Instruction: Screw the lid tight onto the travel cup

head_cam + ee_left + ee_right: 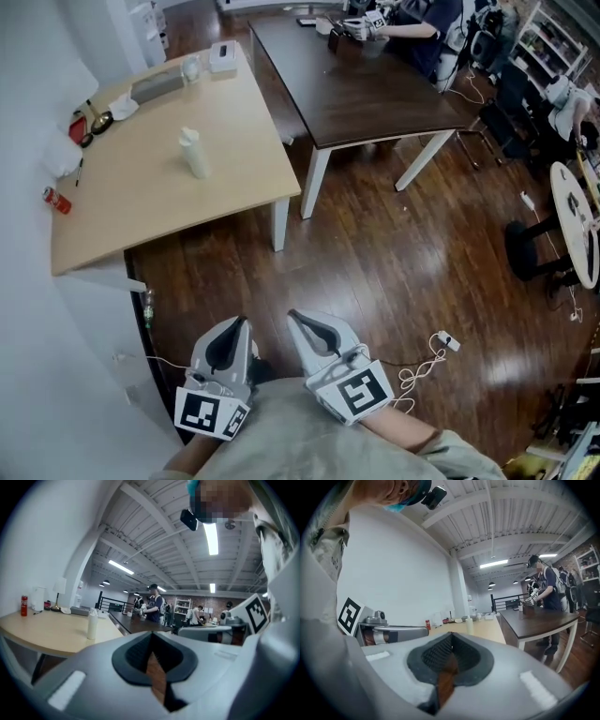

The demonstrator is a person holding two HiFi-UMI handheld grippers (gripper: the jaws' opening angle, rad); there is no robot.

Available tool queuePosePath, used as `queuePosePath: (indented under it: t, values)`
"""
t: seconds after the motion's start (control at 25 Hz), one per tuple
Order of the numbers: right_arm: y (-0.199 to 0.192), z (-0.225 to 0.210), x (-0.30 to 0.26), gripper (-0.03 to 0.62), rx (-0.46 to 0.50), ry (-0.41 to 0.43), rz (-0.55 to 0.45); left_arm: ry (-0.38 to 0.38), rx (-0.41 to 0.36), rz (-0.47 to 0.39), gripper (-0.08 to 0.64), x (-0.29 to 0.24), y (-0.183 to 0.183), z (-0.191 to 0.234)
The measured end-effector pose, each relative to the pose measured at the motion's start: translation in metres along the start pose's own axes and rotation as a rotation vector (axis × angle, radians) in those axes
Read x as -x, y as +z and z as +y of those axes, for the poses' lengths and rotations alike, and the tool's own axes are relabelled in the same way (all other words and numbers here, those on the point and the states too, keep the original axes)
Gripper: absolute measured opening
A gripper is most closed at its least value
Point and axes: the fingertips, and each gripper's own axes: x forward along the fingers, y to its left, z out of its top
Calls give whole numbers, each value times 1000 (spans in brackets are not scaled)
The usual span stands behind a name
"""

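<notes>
A white travel cup (194,153) stands upright near the middle of the light wooden table (141,206); it also shows in the left gripper view as the cup (92,624) and small in the right gripper view as the cup (469,626). Both grippers hang low by the person's body, far from the table. My left gripper (244,322) is shut and holds nothing. My right gripper (292,315) is shut and empty too. I cannot tell whether the lid sits on the cup.
A red can (56,200), a grey box (157,86) and small items lie along the light table's far side. A dark wooden table (375,103) stands to the right, with a person working at it. White cables (427,361) lie on the wood floor.
</notes>
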Motion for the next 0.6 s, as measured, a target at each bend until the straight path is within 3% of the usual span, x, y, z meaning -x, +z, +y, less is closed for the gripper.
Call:
queuePosePath:
  t: [0.12, 0.24, 0.44, 0.6]
  values:
    - [-5, -9, 28, 0, -1, 25, -10, 55, 41, -10, 2, 1, -2, -34]
    - [-10, -16, 59, 0, -5, 27, -16, 78, -20, -3, 2, 9, -14, -58]
    - [-29, -17, 90, 0, 3, 27, 10, 109, -29, 12, 2, 20, -31, -83]
    - [-37, -16, 104, 0, 1, 28, 23, 108, 34, 35, 2, 14, -34, -104]
